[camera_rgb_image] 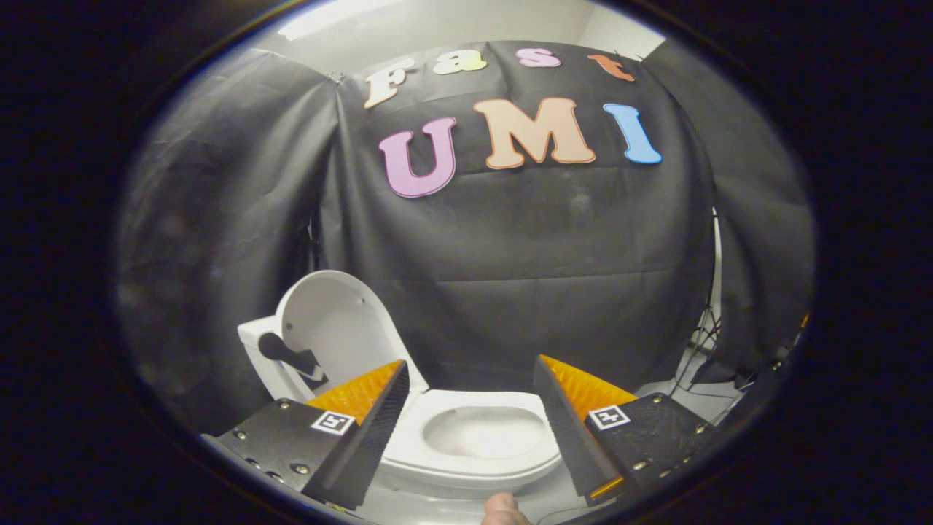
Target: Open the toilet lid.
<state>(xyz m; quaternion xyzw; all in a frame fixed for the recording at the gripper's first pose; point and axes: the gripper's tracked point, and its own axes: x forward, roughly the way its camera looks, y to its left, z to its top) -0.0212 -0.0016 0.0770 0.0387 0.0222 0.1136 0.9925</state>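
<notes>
Gripper view has the toilet lid (332, 324) already standing upright against the tank, bowl (481, 437) exposed just beyond the fingers; gripper (470, 379) is spread wide, holding nothing, so the job looks done, only backing away left

One toilet (466, 445) was counted, with one lid (342, 328) raised at its ten o'clock. One gripper (470, 408) was present, jaws wide apart, two fingers (364, 430). One fingertip (503, 510) at six o'clock.
</notes>
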